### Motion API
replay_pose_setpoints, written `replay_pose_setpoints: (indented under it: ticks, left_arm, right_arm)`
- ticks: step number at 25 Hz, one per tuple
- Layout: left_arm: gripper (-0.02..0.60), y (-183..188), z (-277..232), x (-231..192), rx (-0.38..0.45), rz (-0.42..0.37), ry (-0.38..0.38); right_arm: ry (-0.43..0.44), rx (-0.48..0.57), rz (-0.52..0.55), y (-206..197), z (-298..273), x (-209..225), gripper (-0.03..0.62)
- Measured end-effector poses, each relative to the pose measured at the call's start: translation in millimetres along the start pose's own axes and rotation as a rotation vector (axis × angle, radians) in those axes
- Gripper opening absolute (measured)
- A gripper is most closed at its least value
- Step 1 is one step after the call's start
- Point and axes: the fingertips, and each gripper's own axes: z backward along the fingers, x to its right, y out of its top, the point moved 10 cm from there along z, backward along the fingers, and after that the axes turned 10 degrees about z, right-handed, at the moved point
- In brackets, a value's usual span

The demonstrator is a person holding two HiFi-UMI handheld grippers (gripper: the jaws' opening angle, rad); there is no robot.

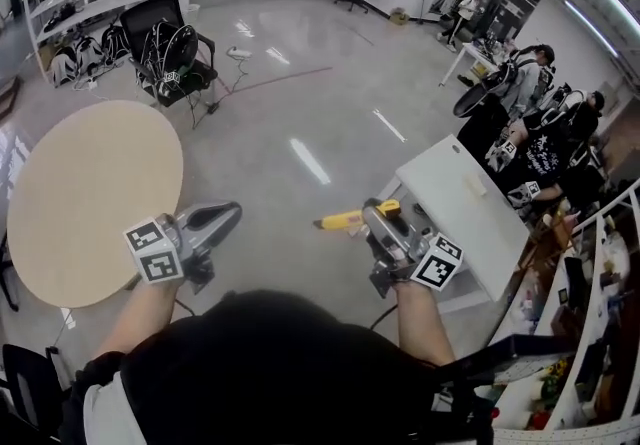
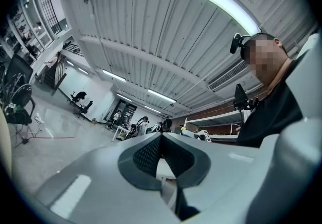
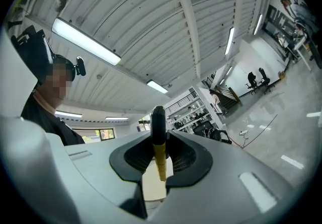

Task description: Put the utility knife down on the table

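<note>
Workshop floor seen from above, through a camera on a person's head, with both forearms reaching forward. At far left stands a round beige table [image 1: 95, 198], its top bare. Behind it, further back, is a black office chair [image 1: 170, 48] draped with cables.

Just right of the round table's edge, the left gripper [image 1: 232, 216] points forward over the glossy grey floor [image 1: 300, 103], with a cube of square markers [image 1: 152, 251] near the hand. In the left gripper view, its two grey jaws meet at the tips [image 2: 161, 135] and nothing sits between the dark ribbed pads.

Near the centre of the head view, the utility knife [image 1: 352, 219] is yellow and sticks out to the left from the right gripper [image 1: 383, 216]. It hangs in the air above the floor, between the two tables and touching neither. In the right gripper view, the knife [image 3: 159, 140] stands upright between the pads, yellow below and black at its far end, and the jaws of the right gripper [image 3: 160, 160] are closed narrowly against its thin body.

Right of that gripper is a white rectangular table [image 1: 470, 223] with a small pale object on it. Beyond it, at far right, several people [image 1: 530, 148] in dark clothing stand close together beside shelving.
</note>
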Motion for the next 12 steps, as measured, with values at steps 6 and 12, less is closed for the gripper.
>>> replay_pose_setpoints:
  ticks: [6, 12]
  left_arm:
    - [0.0, 69, -20, -99, -0.031, -0.003, -0.098]
    - [0.0, 109, -43, -175, -0.057, -0.005, -0.144]
  right_arm:
    - [-0.08, 0.022, 0.054, 13, -80, 34, 0.086]
    - [-0.127, 0.036, 0.077, 11, -134, 75, 0.086]
